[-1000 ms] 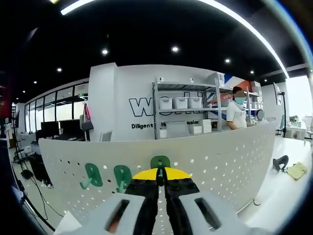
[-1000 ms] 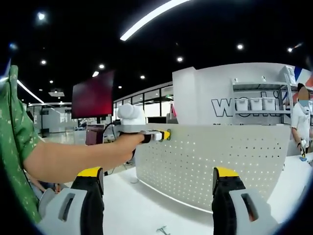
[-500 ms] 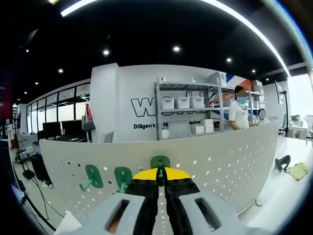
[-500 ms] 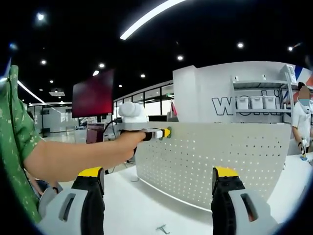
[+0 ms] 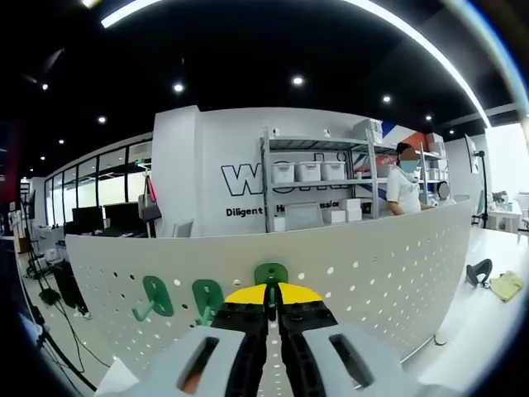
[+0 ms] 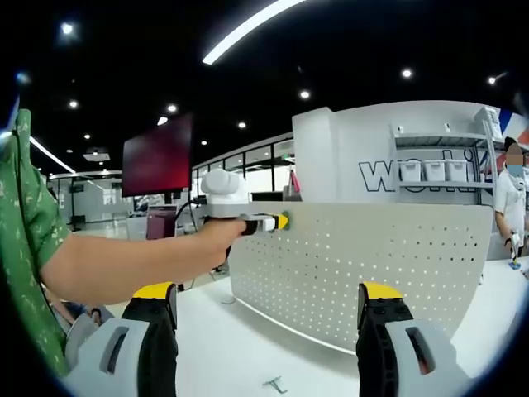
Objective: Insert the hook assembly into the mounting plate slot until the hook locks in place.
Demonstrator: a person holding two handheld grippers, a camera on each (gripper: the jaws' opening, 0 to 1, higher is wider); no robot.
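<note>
left gripper (image 5: 270, 308) clamped on green hook (image 5: 270, 275) at pegboard (image 5: 372, 265) face | right gripper (image 6: 266, 331) jaws apart, holding nothing, well back | risk: hook tilts, misses slot, looks seated but unlocked | two hooks (image 5: 178, 299) already hung beside

**Hook base hidden behind shut jaw tips**

The left gripper (image 5: 271, 304) covers the lower part of the green hook (image 5: 270, 275) against the mounting plate (image 5: 372, 273); whether it sits in a slot cannot be told.
</note>
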